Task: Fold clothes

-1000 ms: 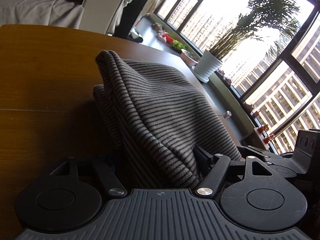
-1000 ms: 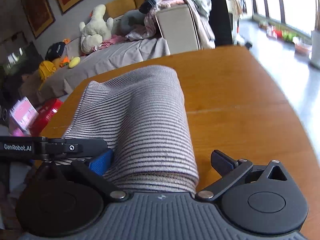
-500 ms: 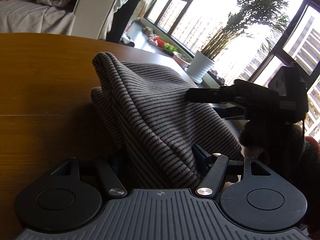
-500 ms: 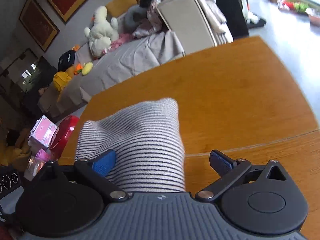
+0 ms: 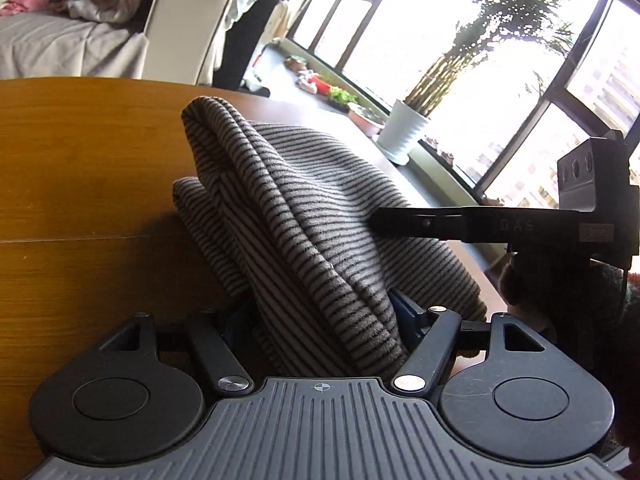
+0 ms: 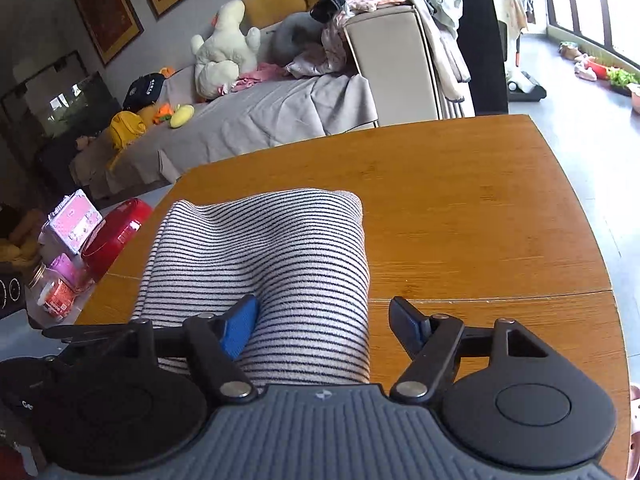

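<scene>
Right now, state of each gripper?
Left gripper: shut on the striped sweater, cloth bunched between its fingers.
Right gripper: open, jaws apart; sweater lies between them, unclamped.

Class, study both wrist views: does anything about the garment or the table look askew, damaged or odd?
Nothing looks damaged or spilled. The striped garment is only bunched into uneven folds on the wooden table, gathered between the fingers of the left gripper, while the right gripper stands open around it.
</scene>
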`<state>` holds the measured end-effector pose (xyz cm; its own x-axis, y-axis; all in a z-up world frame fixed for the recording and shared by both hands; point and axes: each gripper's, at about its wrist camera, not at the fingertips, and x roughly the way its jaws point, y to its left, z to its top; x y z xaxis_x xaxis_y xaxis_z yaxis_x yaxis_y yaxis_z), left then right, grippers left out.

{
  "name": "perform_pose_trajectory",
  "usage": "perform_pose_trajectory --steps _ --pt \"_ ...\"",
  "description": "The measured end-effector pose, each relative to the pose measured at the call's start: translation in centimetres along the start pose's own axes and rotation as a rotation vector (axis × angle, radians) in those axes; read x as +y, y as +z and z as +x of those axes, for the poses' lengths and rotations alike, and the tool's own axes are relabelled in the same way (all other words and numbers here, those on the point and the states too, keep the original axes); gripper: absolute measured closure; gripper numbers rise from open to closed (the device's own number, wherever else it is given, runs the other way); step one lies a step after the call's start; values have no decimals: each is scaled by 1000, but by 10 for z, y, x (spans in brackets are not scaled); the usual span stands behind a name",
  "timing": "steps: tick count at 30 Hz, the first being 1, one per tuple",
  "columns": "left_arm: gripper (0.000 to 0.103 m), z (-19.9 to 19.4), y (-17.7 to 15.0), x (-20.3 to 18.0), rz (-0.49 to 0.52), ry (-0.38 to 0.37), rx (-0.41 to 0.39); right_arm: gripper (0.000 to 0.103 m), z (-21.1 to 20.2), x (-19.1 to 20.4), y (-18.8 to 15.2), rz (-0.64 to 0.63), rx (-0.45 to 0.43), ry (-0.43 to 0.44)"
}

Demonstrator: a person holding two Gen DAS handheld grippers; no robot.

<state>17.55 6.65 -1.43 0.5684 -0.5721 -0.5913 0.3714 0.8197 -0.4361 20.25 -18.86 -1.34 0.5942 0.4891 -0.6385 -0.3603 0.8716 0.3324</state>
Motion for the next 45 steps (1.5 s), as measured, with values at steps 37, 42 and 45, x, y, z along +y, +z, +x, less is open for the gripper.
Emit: perform_pose_trajectory --steps 37,42,45 --pt "34 -42 55 129 -139 209 -118 23 135 86 61 -124 97 272" --pt "38 -90 82 115 -16 311 -308 22 153 101 68 -162 65 255" --pt "36 -96 104 108 35 245 -363 18 152 100 67 -176 50 247"
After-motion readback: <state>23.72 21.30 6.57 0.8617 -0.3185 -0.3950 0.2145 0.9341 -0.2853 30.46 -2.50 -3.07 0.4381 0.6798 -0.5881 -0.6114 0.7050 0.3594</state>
